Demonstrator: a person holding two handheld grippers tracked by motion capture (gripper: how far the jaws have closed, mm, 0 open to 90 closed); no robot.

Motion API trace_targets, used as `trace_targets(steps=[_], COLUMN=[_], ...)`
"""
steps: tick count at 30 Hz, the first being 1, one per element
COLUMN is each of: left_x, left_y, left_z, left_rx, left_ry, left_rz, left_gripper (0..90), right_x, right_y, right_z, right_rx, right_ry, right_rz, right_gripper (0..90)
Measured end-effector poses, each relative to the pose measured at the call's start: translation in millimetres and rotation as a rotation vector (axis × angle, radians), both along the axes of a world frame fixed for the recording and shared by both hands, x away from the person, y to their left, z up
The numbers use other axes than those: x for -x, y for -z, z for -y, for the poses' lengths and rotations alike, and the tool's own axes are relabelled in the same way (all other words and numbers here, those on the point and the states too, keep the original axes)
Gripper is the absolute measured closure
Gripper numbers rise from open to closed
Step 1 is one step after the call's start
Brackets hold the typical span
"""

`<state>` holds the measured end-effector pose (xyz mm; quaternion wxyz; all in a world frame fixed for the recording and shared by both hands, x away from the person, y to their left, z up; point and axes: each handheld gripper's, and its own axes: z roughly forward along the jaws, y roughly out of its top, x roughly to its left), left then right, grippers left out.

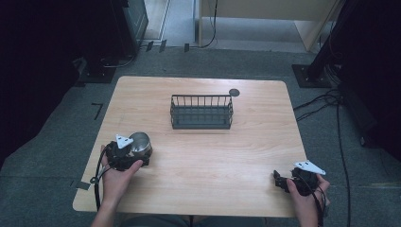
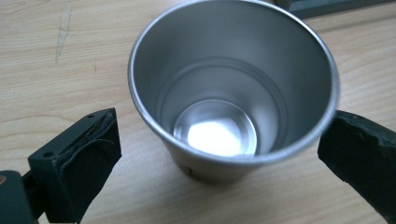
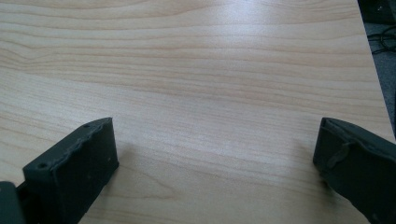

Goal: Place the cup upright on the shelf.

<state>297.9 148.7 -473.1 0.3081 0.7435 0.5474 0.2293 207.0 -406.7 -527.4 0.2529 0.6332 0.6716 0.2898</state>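
Observation:
A shiny, empty metal cup [image 1: 140, 143] stands upright near the left edge of the wooden table [image 1: 213, 161]. My left gripper [image 1: 135, 154] is open, with its jaws on either side of the cup. In the left gripper view the cup [image 2: 233, 93] sits between the jaws: the right one is at the rim, and the left one stands a little off the cup's wall. My right gripper [image 1: 280, 180] rests low at the table's near right corner. Its jaws are spread open over bare wood [image 3: 210, 93], and nothing is between them.
A dark wire basket [image 1: 202, 112], empty, stands at the middle of the table toward the far side. A small black disc [image 1: 233, 92] lies just behind its right end. Cables and dark equipment stands crowd the floor to the right and far left.

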Motion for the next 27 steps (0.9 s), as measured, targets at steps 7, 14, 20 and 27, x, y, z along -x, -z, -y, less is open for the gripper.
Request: trace_targets(steps=[7,14,20,27], left_x=[-11.2,-18.9,-21.7,-21.2], left_y=[-2.4,-1.4,1.5,0.4], left_z=[6.7,10.9,12.7,14.1], left_rx=[-0.001,-0.015,-0.041,-0.045], left_ry=[0.010,-0.017,-0.015,-0.009], left_rz=[-0.005,-0.014,-0.033,-0.031], left_gripper=[0.0,3.1,11.6,16.3], right_x=[0.0,0.0,0.0,0.0], right_y=[0.0,0.0,0.0,0.0], right_z=[0.0,0.0,0.0,0.0], right_rx=[0.000,0.000,0.000,0.000], right_ry=[0.000,0.000,0.000,0.000], right_rz=[0.000,0.000,0.000,0.000], right_gripper=[0.0,0.0,0.0,0.0])
